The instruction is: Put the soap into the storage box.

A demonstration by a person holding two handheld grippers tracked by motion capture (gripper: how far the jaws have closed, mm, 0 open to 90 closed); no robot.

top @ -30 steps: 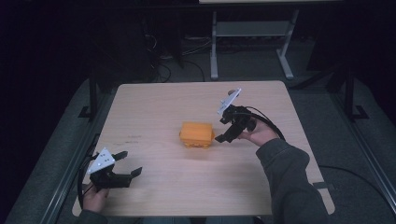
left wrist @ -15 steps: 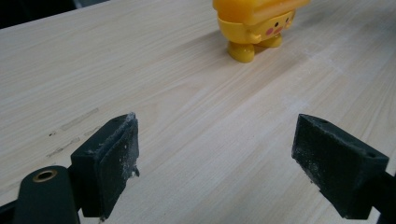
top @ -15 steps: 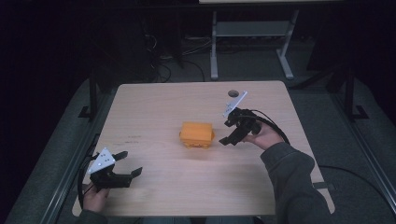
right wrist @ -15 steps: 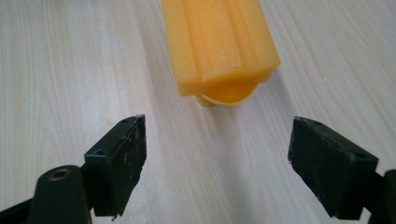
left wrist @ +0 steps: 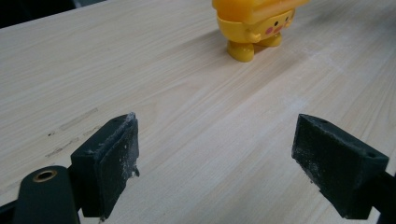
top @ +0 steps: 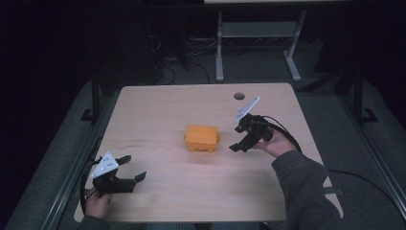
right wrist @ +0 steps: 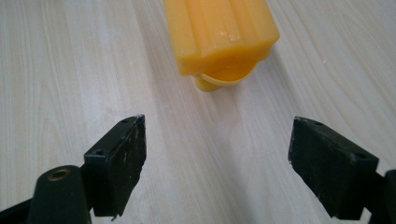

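Nearest to me, at the front left corner of the pale wooden table (top: pixel 158 110), my left hand (top: pixel 97 203) holds the left black two-jaw gripper (top: pixel 130 168) low over the wood, its grey three-cornered plate on top. Its jaws stand wide apart with nothing between them; in the left gripper view I see bare wood grain and a few faint dark scuffs between and beside the pads (left wrist: pixel 112 163).

Farther in and over to the right, my right hand (top: pixel 274 143), in a grey sleeve (top: pixel 306 191), holds the right black two-jaw gripper (top: pixel 237 139) tilted down toward the table's middle, a cable looping behind it. Its jaws are also spread wide and grasp nothing.

Just beyond the right gripper's tips, near the middle of the table, stands the small yellow-orange plastic toy figure (top: pixel 202 138) with a blocky ridged top. In the left gripper view it shows stubby feet and a face with pink cheeks (left wrist: pixel 254 23). It stands apart from both grippers, close to the right one and well away from the left.

Past the table's far edge is a small round hole (top: pixel 239 96) in the wood, then a dark floor with a white metal frame (top: pixel 258 36).
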